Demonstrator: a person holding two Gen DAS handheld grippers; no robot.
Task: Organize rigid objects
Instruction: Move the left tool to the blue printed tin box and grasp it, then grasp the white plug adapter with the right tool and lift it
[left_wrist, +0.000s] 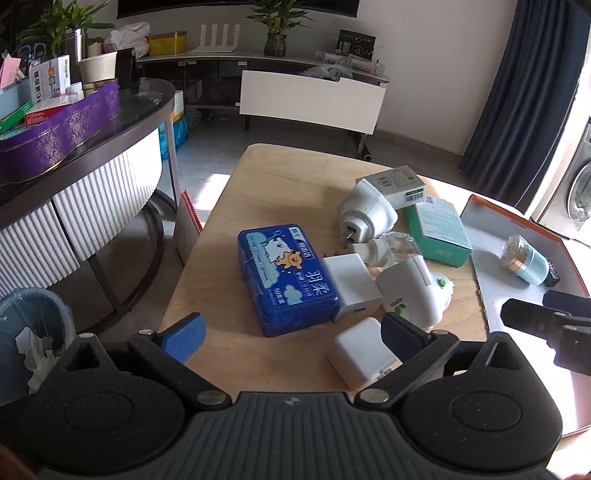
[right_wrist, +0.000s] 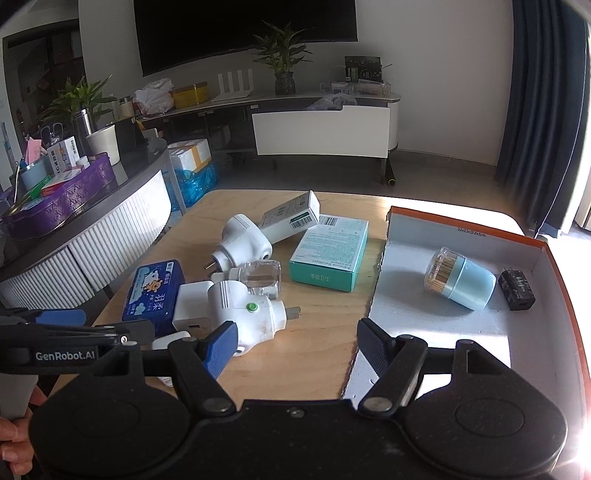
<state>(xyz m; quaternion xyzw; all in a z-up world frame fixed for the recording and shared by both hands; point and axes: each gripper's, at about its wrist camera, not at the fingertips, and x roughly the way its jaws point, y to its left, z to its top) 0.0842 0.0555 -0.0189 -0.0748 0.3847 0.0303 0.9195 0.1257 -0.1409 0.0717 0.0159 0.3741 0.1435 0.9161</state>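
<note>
My left gripper (left_wrist: 291, 329) is open just above the near end of a blue tissue box (left_wrist: 288, 277) on the wooden table (left_wrist: 280, 184). A small white charger (left_wrist: 360, 350) lies against its right finger. Beyond are a white USB charger (left_wrist: 351, 288), a white plug-in device with a green button (right_wrist: 251, 314), a clear bottle (right_wrist: 258, 277), a white adapter (right_wrist: 240, 247), a white carton (right_wrist: 290, 218) and a teal box (right_wrist: 330, 254). My right gripper (right_wrist: 297, 334) is open over bare table, its left finger beside the plug-in device. The orange-rimmed tray (right_wrist: 406, 254) holds a light-blue toothpick jar (right_wrist: 460, 278) and a black charger (right_wrist: 516, 290).
A dark oval coffee table (left_wrist: 140, 110) with a purple box (left_wrist: 59, 129) stands to the left. A grey waste bin (left_wrist: 33, 325) and a red spiral notebook (left_wrist: 192, 214) are beside the wooden table. A TV stand (right_wrist: 321, 129) runs along the far wall.
</note>
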